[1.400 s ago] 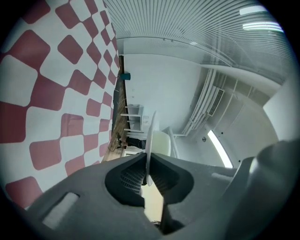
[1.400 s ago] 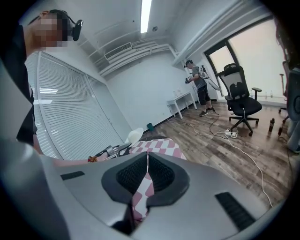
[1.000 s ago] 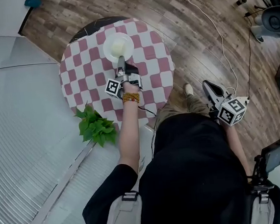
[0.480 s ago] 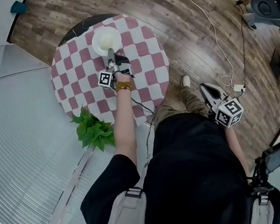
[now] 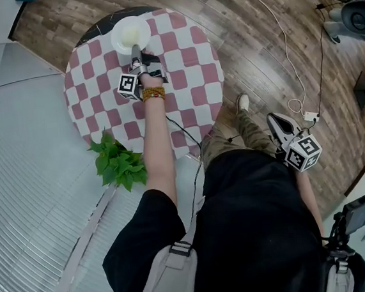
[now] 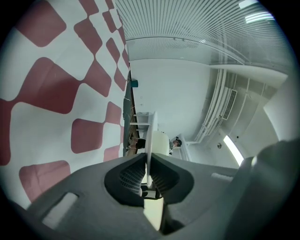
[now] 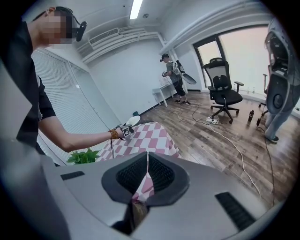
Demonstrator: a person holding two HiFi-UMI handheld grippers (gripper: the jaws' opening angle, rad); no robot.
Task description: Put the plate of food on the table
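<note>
Over the last second the left gripper [image 5: 136,51] has carried the plate of food [image 5: 130,33] further across the checkered worktop [image 5: 192,77], and it is now near the far edge, so set-down looks close. Its fingers [image 6: 132,174] stay clenched on the plate's rim. The right gripper [image 5: 274,120] hangs at the person's side, fingers closed on nothing.

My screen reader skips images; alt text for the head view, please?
Left hand-held gripper holds a white plate by its rim at the far side of a round checkered table; right hand-held gripper hangs shut and empty beside the person.
</note>
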